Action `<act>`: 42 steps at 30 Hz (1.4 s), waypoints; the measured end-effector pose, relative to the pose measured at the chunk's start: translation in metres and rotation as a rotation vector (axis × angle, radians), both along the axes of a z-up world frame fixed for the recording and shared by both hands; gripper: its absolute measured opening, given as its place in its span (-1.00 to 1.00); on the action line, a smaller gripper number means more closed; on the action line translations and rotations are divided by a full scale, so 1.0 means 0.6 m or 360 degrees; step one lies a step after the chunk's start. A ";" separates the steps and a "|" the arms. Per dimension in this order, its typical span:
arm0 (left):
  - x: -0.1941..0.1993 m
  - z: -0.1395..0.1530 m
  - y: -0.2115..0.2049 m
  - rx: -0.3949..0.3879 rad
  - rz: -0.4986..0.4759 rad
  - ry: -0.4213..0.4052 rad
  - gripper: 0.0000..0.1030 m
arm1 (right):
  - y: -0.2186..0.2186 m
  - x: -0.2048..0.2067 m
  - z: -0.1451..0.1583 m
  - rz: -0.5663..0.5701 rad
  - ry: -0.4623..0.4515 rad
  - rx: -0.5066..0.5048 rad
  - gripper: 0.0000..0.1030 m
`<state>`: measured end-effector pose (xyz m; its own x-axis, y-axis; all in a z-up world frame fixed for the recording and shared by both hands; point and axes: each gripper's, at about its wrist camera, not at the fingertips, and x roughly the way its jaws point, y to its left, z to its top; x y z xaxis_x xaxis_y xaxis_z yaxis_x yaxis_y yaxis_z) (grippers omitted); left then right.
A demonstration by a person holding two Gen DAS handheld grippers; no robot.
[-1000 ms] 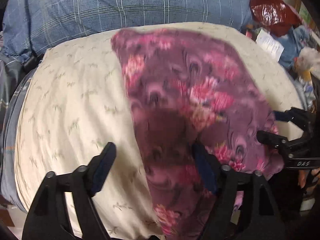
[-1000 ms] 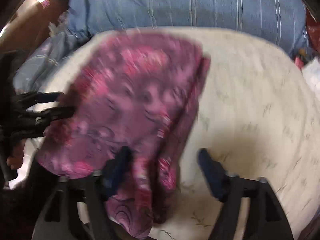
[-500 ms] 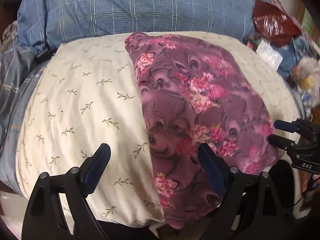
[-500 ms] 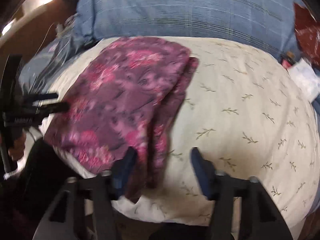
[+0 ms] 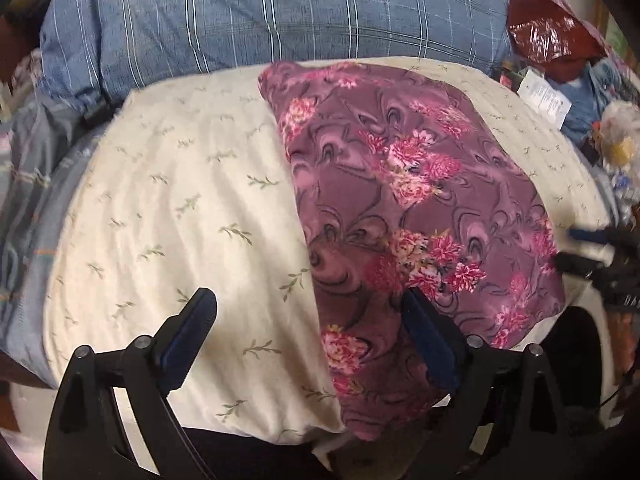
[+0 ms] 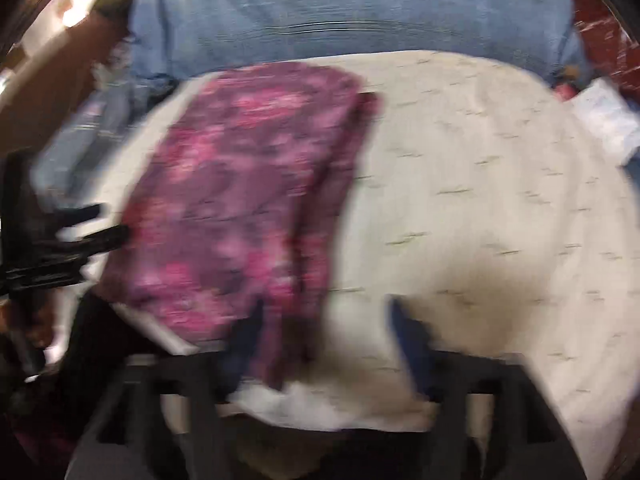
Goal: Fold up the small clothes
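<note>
Garment [image 5: 420,216]: one, purple floral, folded, lying flat on one cream pillow [image 5: 180,220] with a leaf sprig print. From the left wrist view it covers the pillow's right half; its left edge runs down the pillow's middle, and its near end hangs slightly over the pillow's front edge. In the right wrist view, which is blurred, a second layer shows along the garment's [image 6: 240,200] right edge.

Tongs: two. Left tongs [image 5: 308,320] spread wide, holding nothing; one finger over bare pillow, the other over the garment's near part. Right tongs [image 6: 324,328] also spread, holding nothing, straddling the garment's right edge near the front of the pillow [image 6: 480,200]. Each pair shows at the other view's side, just beside the garment's outer edge.

Open room: bare cream fabric on both sides of the garment. One blue plaid cushion [image 5: 260,16] behind the pillow. Clutter [image 5: 560,64] at far right.
</note>
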<state>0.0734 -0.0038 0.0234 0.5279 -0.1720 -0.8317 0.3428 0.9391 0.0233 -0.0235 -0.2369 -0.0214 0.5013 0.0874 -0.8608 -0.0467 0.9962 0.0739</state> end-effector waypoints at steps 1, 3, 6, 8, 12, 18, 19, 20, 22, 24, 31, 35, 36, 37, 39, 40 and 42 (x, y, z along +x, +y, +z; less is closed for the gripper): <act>-0.003 0.002 -0.003 0.0025 0.0003 -0.0024 0.84 | -0.003 -0.001 0.004 -0.0047 -0.0022 -0.0116 0.58; -0.011 0.005 -0.009 0.0069 -0.0007 -0.0065 0.84 | -0.002 -0.001 0.008 -0.0071 -0.0029 -0.0275 0.59; -0.018 0.006 -0.017 0.0157 -0.0020 -0.0100 0.84 | 0.013 -0.002 0.016 -0.0075 -0.0029 -0.0416 0.62; -0.026 0.010 -0.019 0.0207 -0.0003 -0.0155 0.84 | 0.024 -0.013 0.022 -0.0069 -0.0036 -0.0494 0.66; -0.044 0.021 -0.023 0.0267 -0.0021 -0.0231 0.84 | 0.049 -0.031 0.033 -0.0013 -0.0107 -0.0547 0.67; -0.065 0.023 -0.020 0.0262 -0.0052 -0.0224 0.84 | 0.072 -0.048 0.048 0.0035 -0.0179 -0.0581 0.69; -0.068 0.023 -0.020 0.0262 -0.0057 -0.0217 0.84 | 0.073 -0.050 0.050 0.0039 -0.0183 -0.0571 0.69; -0.072 0.022 -0.020 0.0262 -0.0063 -0.0212 0.84 | 0.073 -0.052 0.051 0.0039 -0.0184 -0.0564 0.69; -0.081 0.022 -0.019 0.0253 -0.0071 -0.0195 0.84 | 0.073 -0.057 0.052 0.0035 -0.0187 -0.0547 0.69; -0.090 0.025 -0.019 0.0232 -0.0079 -0.0183 0.84 | 0.070 -0.059 0.054 0.0031 -0.0189 -0.0532 0.69; -0.116 0.040 -0.022 0.0168 -0.0122 -0.0189 0.84 | 0.060 -0.068 0.059 -0.0024 -0.0185 -0.0475 0.70; -0.124 0.042 -0.028 0.0154 -0.0163 -0.0181 0.84 | 0.051 -0.069 0.060 -0.0056 -0.0169 -0.0433 0.70; -0.125 0.041 -0.029 0.0150 -0.0170 -0.0173 0.84 | 0.049 -0.069 0.060 -0.0064 -0.0168 -0.0428 0.70; -0.126 0.041 -0.030 0.0145 -0.0175 -0.0165 0.84 | 0.048 -0.069 0.061 -0.0070 -0.0166 -0.0426 0.70; -0.126 0.039 -0.031 0.0132 -0.0188 -0.0151 0.84 | 0.045 -0.070 0.061 -0.0084 -0.0163 -0.0419 0.70; -0.126 0.039 -0.032 0.0122 -0.0196 -0.0142 0.84 | 0.045 -0.070 0.061 -0.0089 -0.0161 -0.0416 0.70; -0.129 0.040 -0.033 0.0088 -0.0212 -0.0130 0.84 | 0.042 -0.069 0.060 -0.0097 -0.0155 -0.0413 0.70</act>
